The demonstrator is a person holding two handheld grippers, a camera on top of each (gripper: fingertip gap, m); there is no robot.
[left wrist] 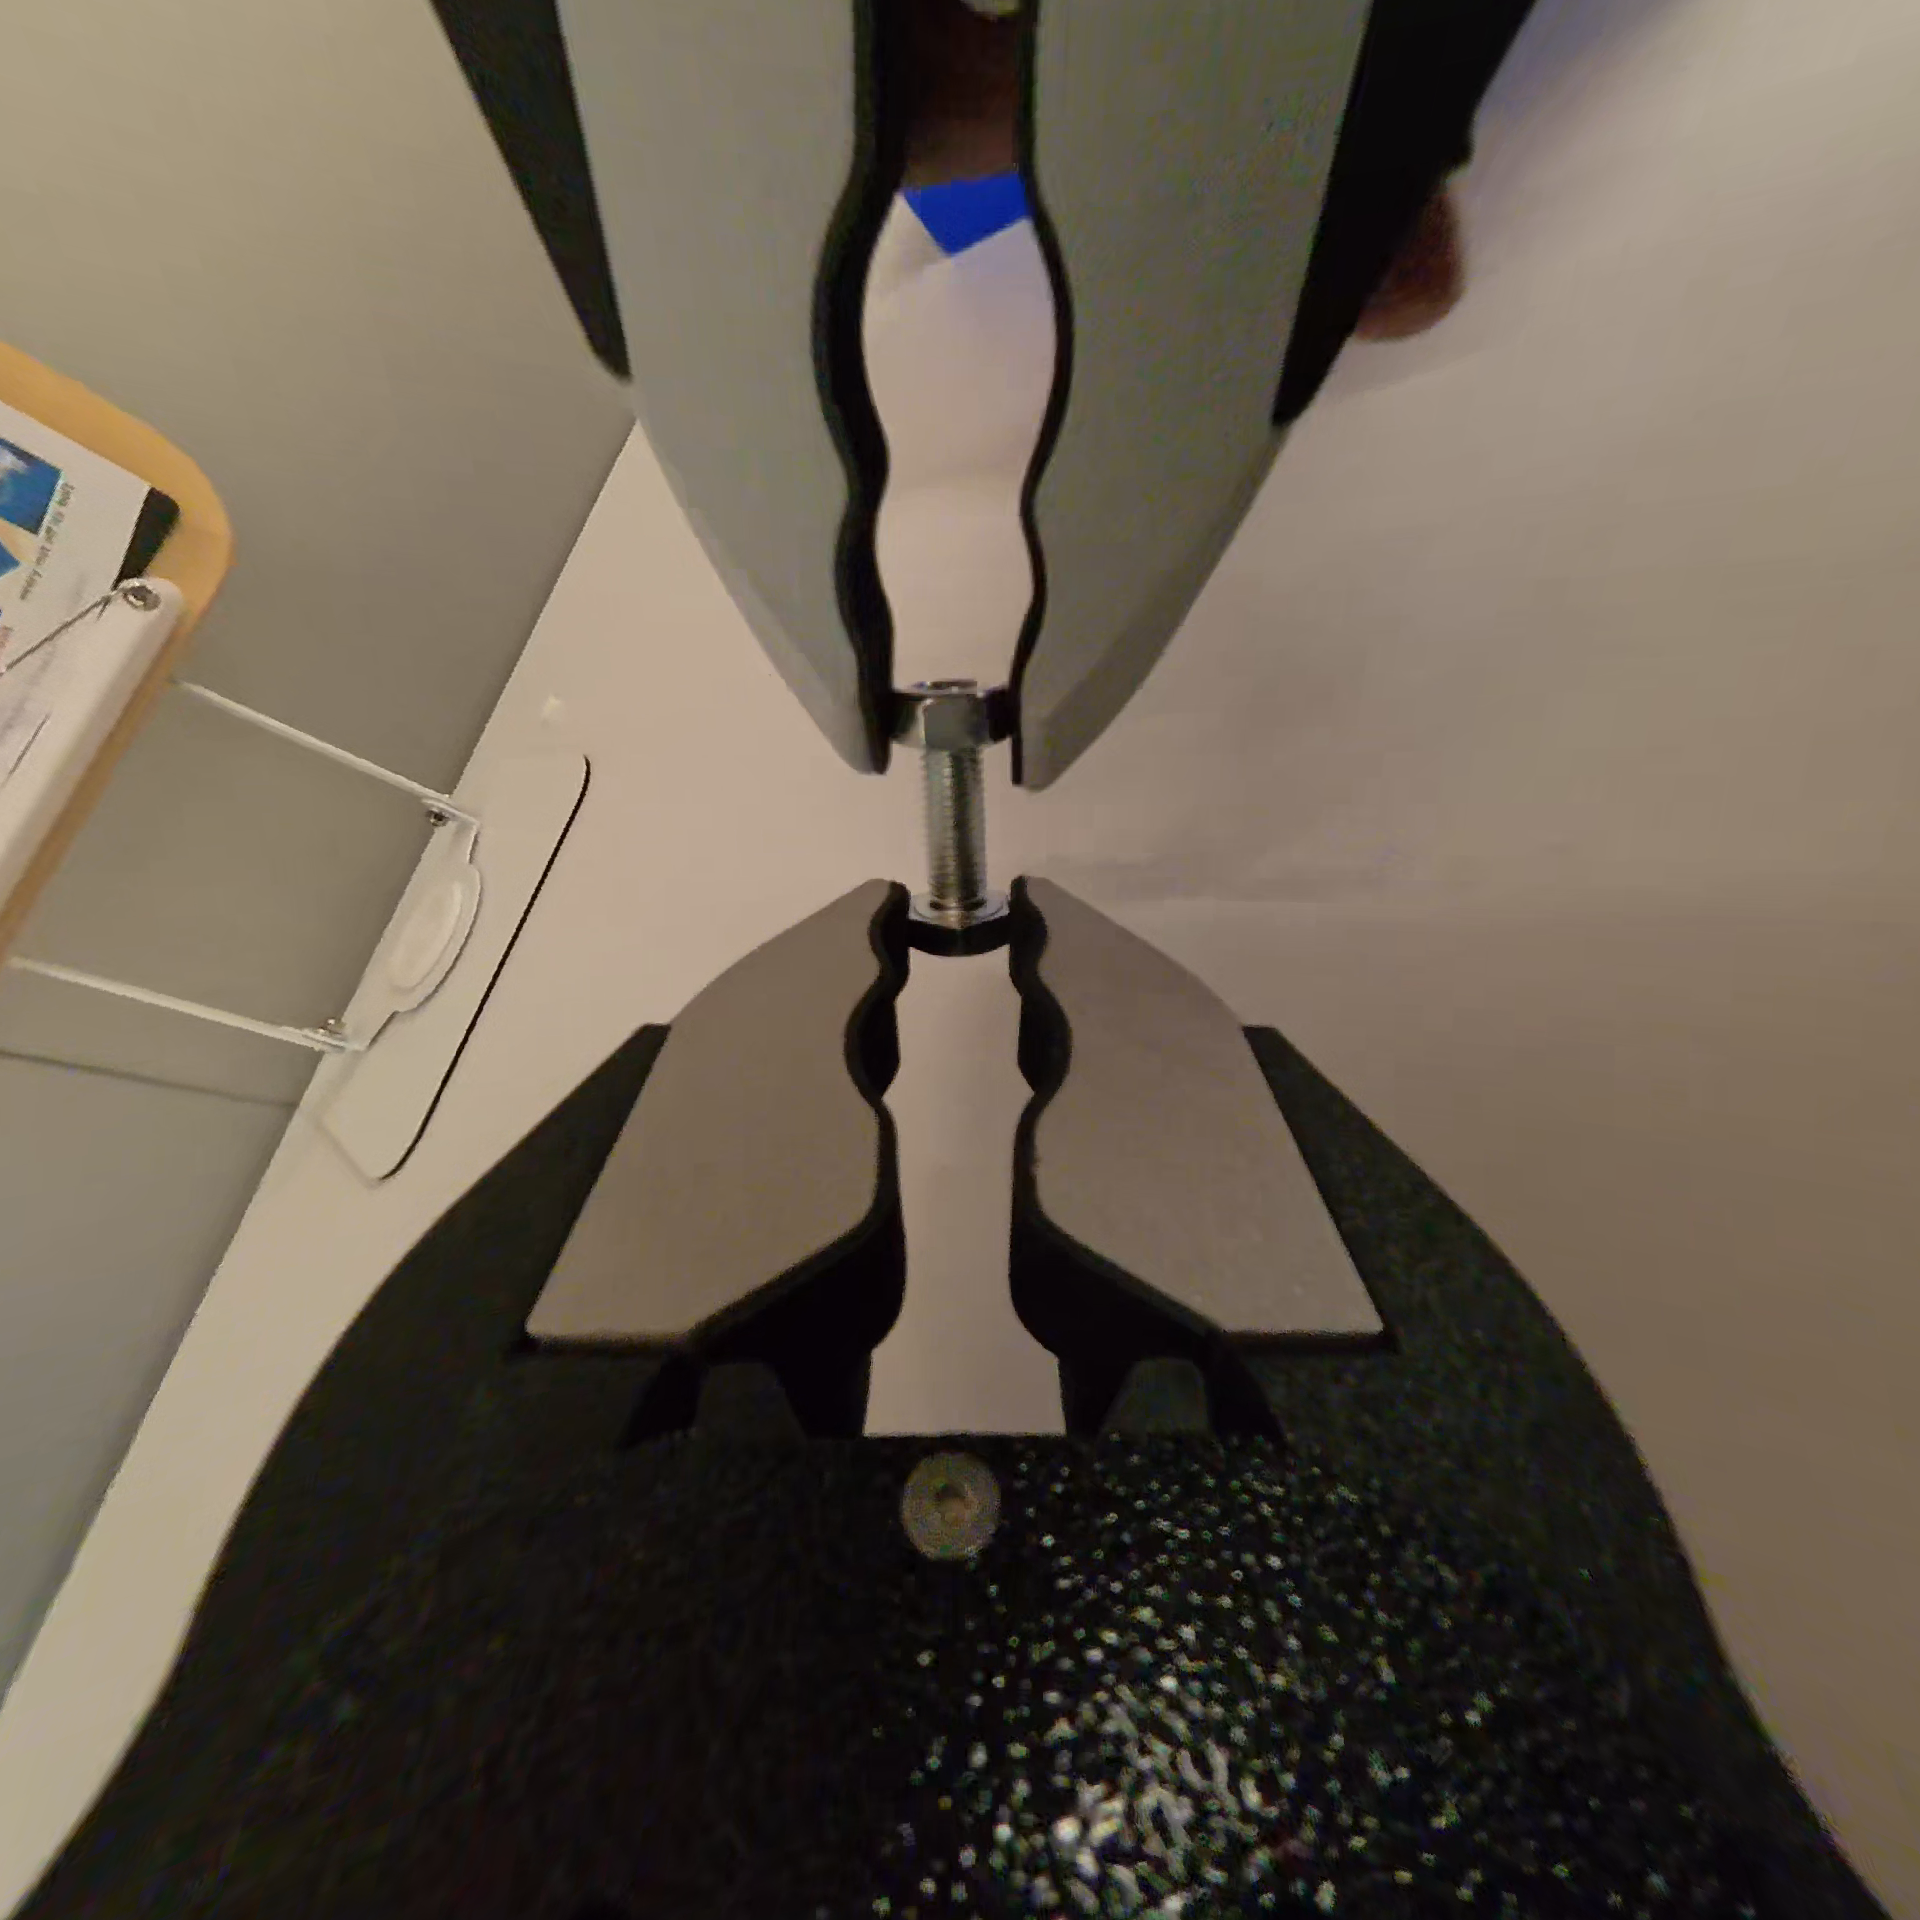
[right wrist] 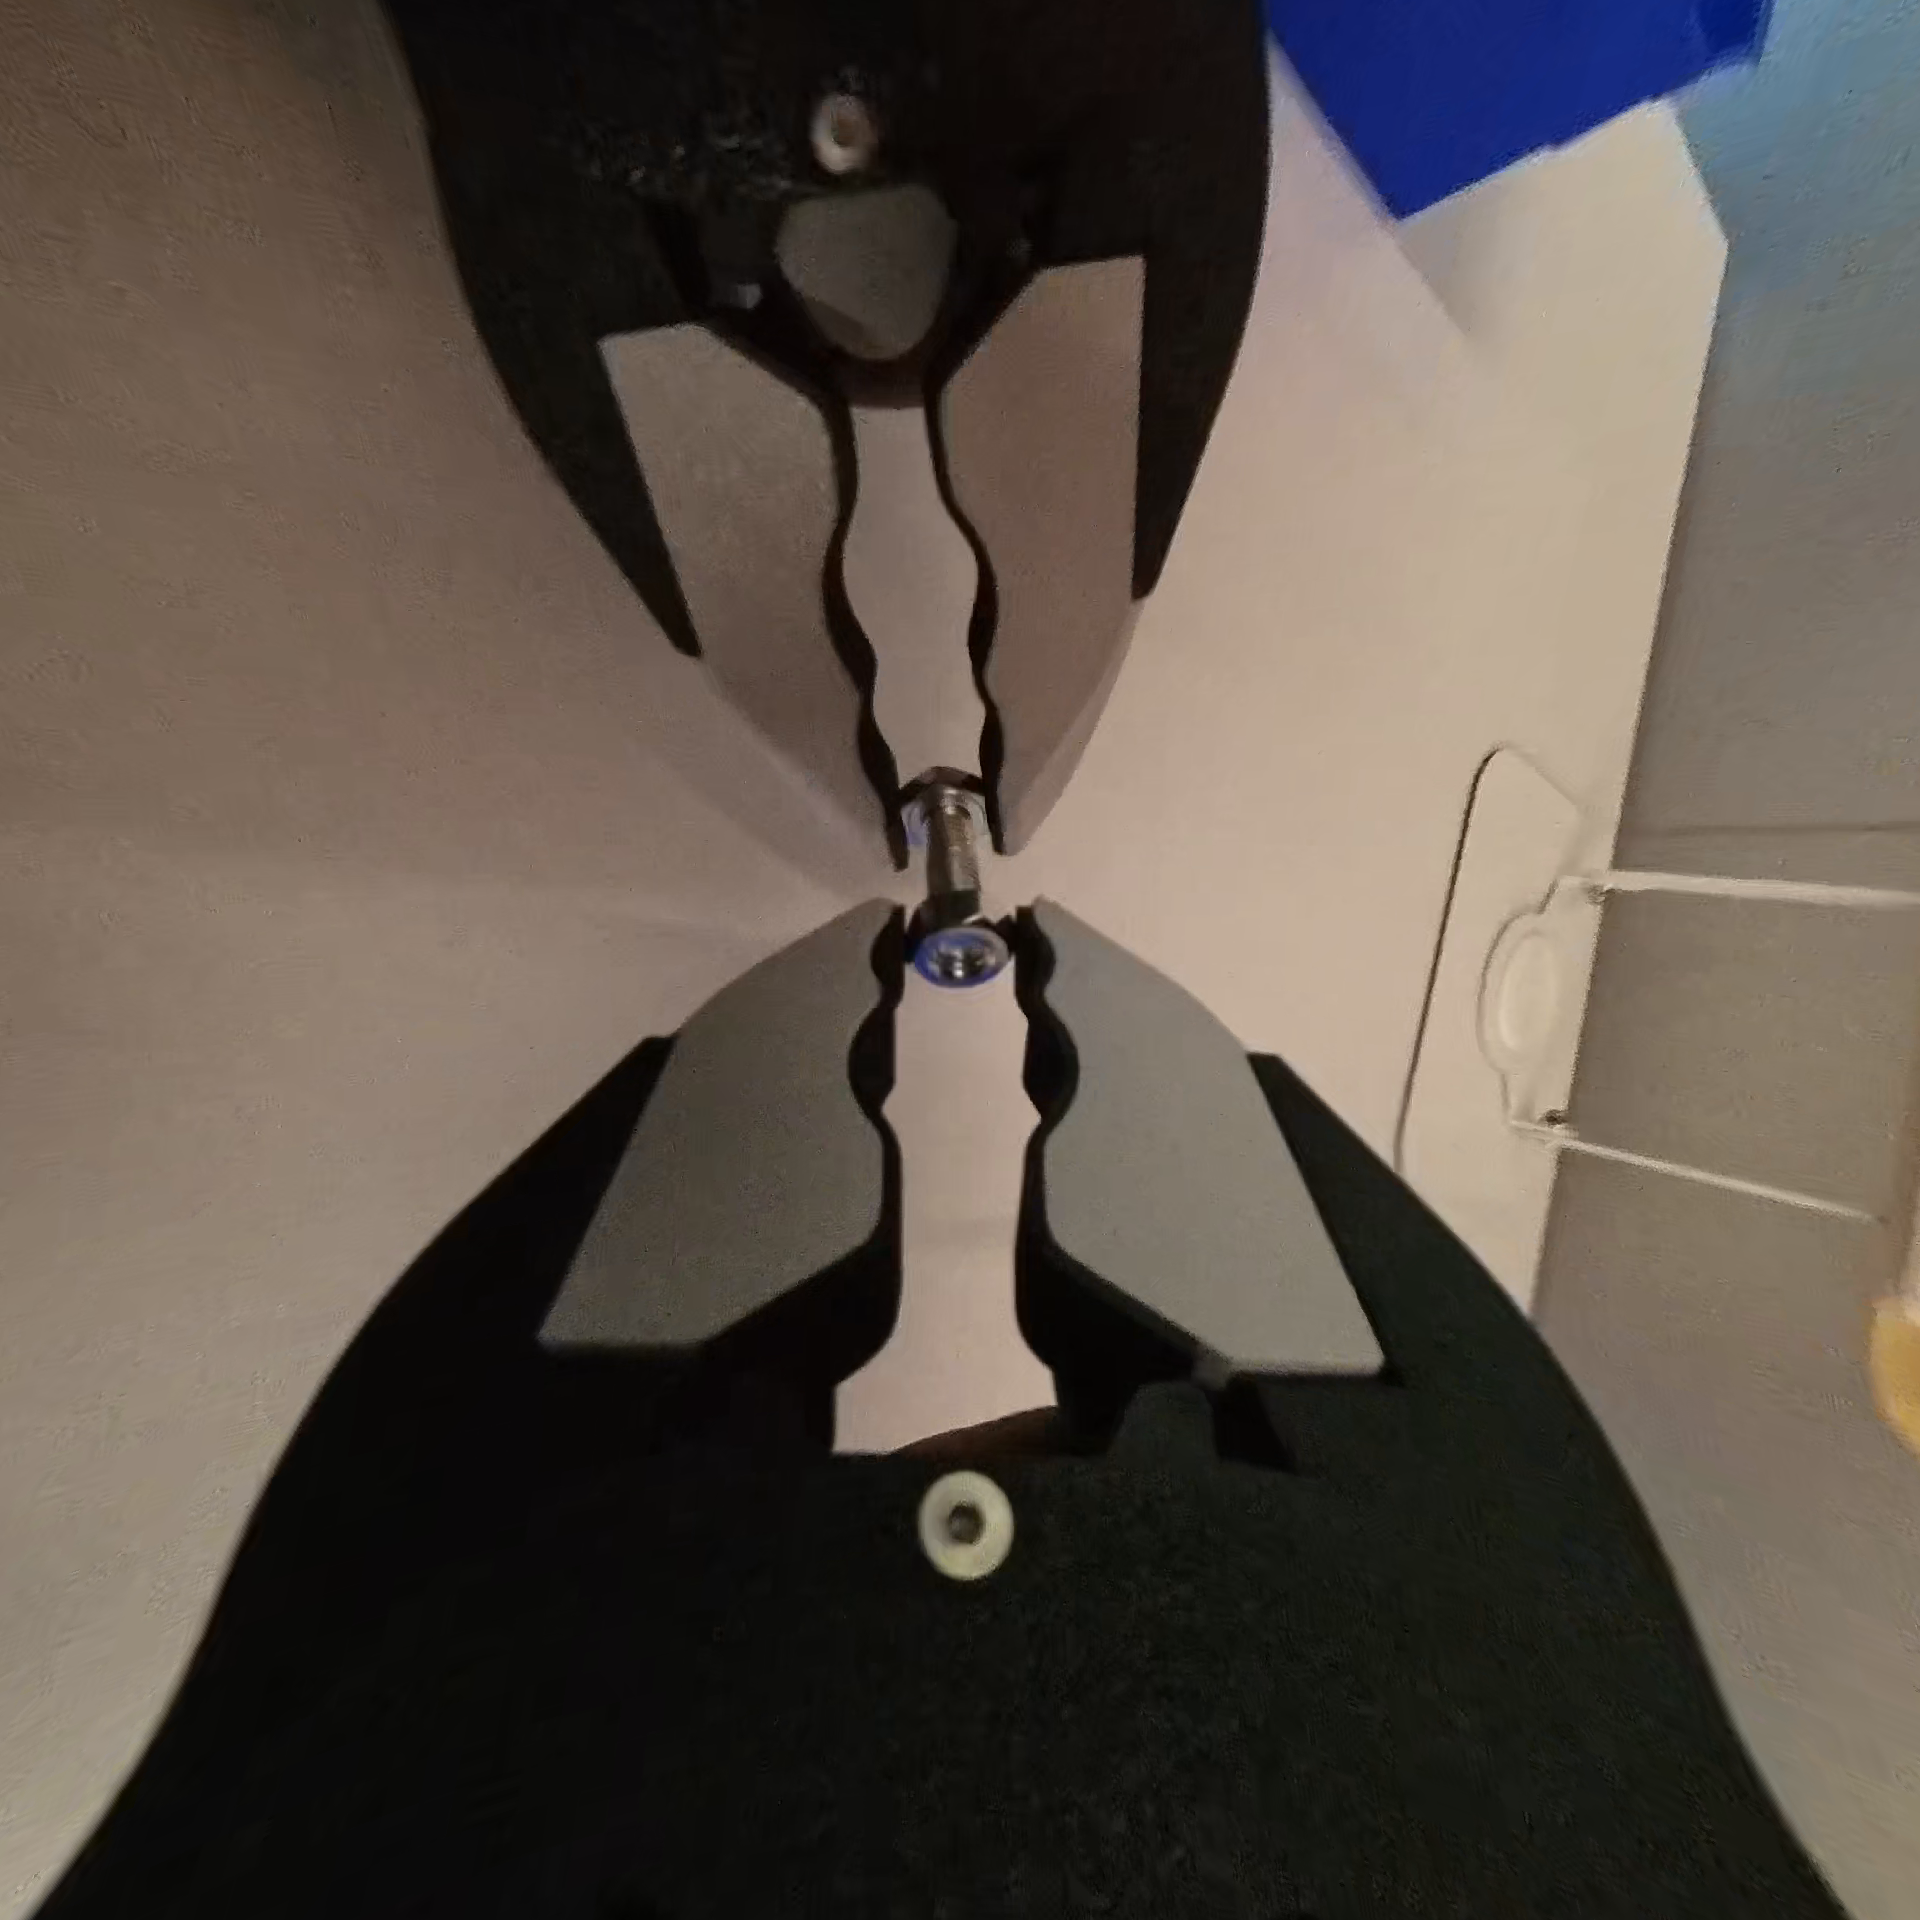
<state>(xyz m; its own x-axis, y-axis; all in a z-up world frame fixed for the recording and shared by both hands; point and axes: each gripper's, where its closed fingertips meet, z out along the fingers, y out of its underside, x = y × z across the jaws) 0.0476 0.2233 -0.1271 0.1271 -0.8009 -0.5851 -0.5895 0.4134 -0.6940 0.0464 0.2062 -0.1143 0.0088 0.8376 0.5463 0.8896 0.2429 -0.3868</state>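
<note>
The left gripper (left wrist: 954,920) is clenched narrowly on the head of a silver bolt (left wrist: 952,831). The right gripper (right wrist: 958,951) pinches the nut (right wrist: 956,954) at the bolt's far end, both held above the white table (left wrist: 1455,831).

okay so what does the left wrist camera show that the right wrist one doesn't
Only the left wrist view: a wooden board carrying printed sheets, and a person's arm behind the far claw.

Only the right wrist view: a big blue object at the top right, and the bolt's end face.

Both: the left claw and the right claw facing each other, each closed on a hex piece at opposite ends of one threaded silver bolt, above a white table with a clear stand.
</note>
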